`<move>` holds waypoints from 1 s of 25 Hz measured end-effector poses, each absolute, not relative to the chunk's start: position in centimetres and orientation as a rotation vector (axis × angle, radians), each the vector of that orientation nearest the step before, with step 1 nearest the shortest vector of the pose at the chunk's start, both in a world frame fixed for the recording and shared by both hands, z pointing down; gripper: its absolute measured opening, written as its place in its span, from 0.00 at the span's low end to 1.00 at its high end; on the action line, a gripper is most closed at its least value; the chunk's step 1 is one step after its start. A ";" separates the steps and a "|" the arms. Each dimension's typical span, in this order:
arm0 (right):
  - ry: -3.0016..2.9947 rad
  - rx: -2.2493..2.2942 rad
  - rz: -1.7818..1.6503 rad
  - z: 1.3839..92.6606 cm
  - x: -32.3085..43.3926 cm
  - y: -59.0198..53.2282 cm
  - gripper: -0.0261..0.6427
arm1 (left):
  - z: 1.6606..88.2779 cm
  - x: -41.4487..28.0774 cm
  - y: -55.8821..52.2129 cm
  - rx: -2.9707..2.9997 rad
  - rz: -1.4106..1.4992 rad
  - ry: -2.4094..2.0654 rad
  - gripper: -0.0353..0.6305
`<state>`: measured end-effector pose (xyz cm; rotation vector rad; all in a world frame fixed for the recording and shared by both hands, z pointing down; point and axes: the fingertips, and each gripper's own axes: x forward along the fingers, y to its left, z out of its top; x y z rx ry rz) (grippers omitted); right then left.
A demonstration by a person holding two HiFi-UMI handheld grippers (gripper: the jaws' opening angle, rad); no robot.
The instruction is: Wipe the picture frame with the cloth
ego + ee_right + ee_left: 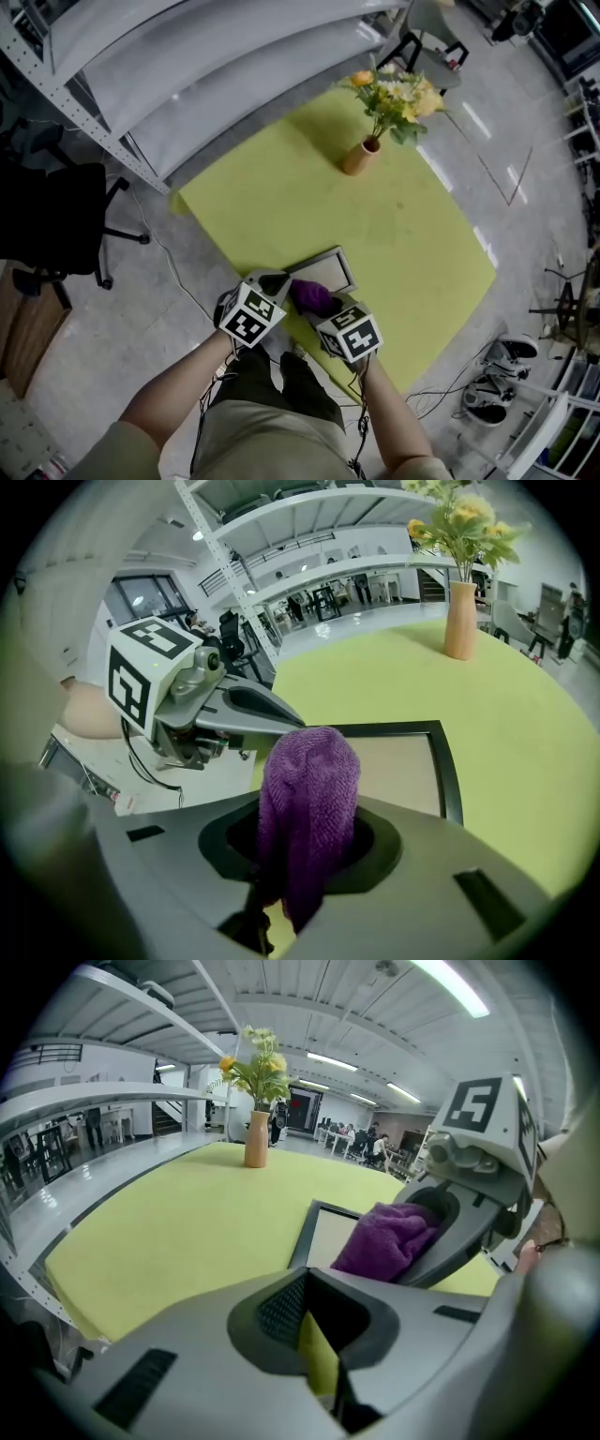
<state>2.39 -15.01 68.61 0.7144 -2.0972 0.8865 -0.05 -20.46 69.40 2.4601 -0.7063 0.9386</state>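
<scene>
My right gripper (281, 885) clamped on fuzzy purple cloth (309, 785), flat dark-edged picture frame (398, 766) below, my left gripper (323, 1354) pinched together

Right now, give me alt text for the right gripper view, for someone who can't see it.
The right gripper holds a purple cloth at the near edge of a picture frame lying flat on a yellow-green table. The left gripper sits at the frame's left, and a vase of flowers stands farther back.
</scene>
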 end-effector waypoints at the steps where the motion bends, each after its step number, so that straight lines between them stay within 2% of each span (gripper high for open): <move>1: -2.081 0.697 0.883 68.5 2.7 -14.5 0.21 | 69.4 -0.1 -20.5 2.443 0.927 -0.712 0.06; 6: -2.010 0.678 0.860 67.5 5.0 -11.8 0.21 | 68.9 -0.4 -20.3 2.390 0.938 -0.748 0.06; 11: -2.069 0.791 0.823 62.7 6.3 -12.3 0.21 | 64.9 -1.8 -20.4 2.436 0.885 -0.798 0.06; 25: -2.381 1.105 0.442 42.7 5.8 -15.2 0.22 | 45.2 -4.2 -20.1 2.674 0.602 -1.011 0.06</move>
